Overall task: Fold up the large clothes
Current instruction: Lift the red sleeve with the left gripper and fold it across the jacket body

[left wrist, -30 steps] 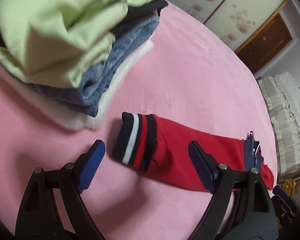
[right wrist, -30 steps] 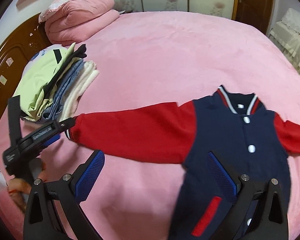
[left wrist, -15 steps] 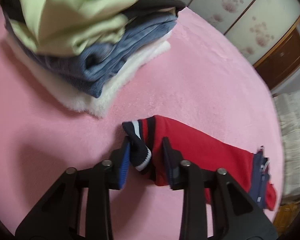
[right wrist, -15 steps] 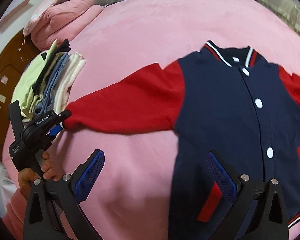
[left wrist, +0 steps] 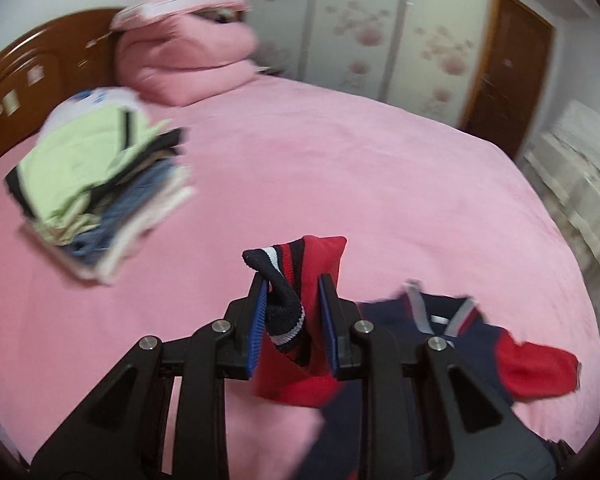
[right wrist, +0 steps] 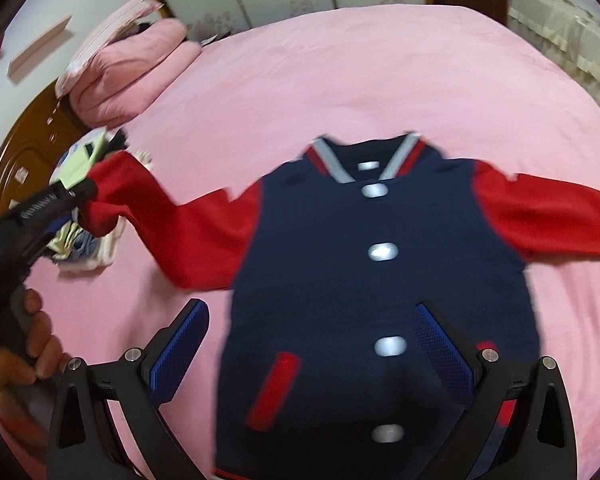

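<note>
A navy varsity jacket (right wrist: pixel 380 280) with red sleeves and white snap buttons lies face up on the pink bed (right wrist: pixel 340 80). My left gripper (left wrist: pixel 294 312) is shut on the striped cuff (left wrist: pixel 284 300) of its left sleeve (right wrist: pixel 188 232) and holds it lifted above the bed; this gripper also shows in the right wrist view (right wrist: pixel 84 196). My right gripper (right wrist: pixel 312 344) is open and empty above the jacket's lower front. The other red sleeve (right wrist: pixel 548 216) lies stretched out to the right.
A stack of folded clothes (left wrist: pixel 100 192) topped by a light green piece sits at the left of the bed. A folded pink quilt (left wrist: pixel 184 64) lies by the wooden headboard (left wrist: pixel 28 76). Wardrobe doors (left wrist: pixel 372 32) stand behind the bed.
My left gripper closed on the sleeve cuff and lifted it off the bed, swinging it towards the jacket body. My right gripper moved over the jacket's front and stayed open.
</note>
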